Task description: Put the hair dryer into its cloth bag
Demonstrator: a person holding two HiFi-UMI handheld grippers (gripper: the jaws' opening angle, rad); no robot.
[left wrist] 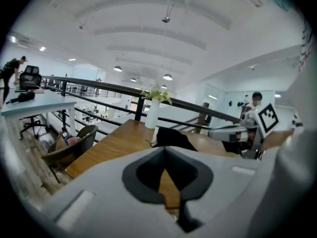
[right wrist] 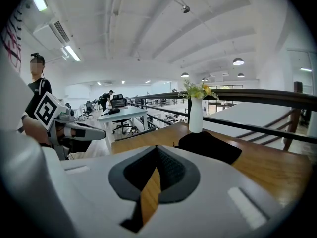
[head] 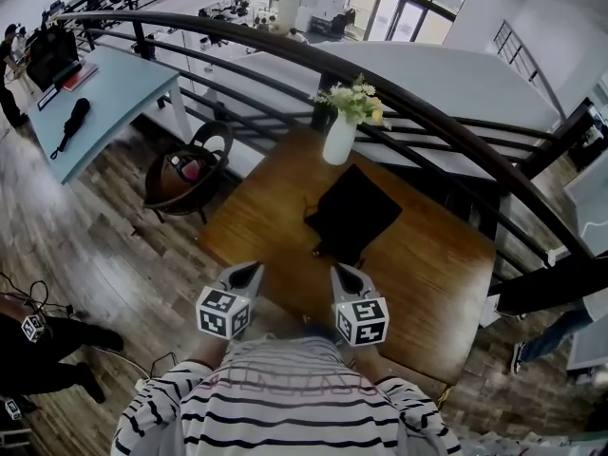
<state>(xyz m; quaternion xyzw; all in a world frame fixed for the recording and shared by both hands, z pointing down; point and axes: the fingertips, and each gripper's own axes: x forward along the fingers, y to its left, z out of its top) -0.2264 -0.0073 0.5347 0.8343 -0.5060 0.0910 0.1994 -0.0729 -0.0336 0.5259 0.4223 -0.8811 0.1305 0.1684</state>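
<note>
A black cloth bag (head: 353,212) lies flat on the brown wooden table (head: 427,283), a thin drawstring trailing from its near corner. The left gripper view shows the bag (left wrist: 171,138) straight ahead, and in the right gripper view the bag (right wrist: 208,147) is ahead to the right. I cannot make out a hair dryer on this table. My left gripper (head: 255,269) and right gripper (head: 337,272) hover side by side over the table's near edge, short of the bag. Both are shut, jaws together and nothing between them.
A white vase with flowers (head: 339,139) stands behind the bag by the dark railing (head: 285,46). A round chair (head: 185,174) holding a bag sits left of the table. On a pale desk (head: 104,93) farther left lies a black object (head: 71,122). People stand at both sides.
</note>
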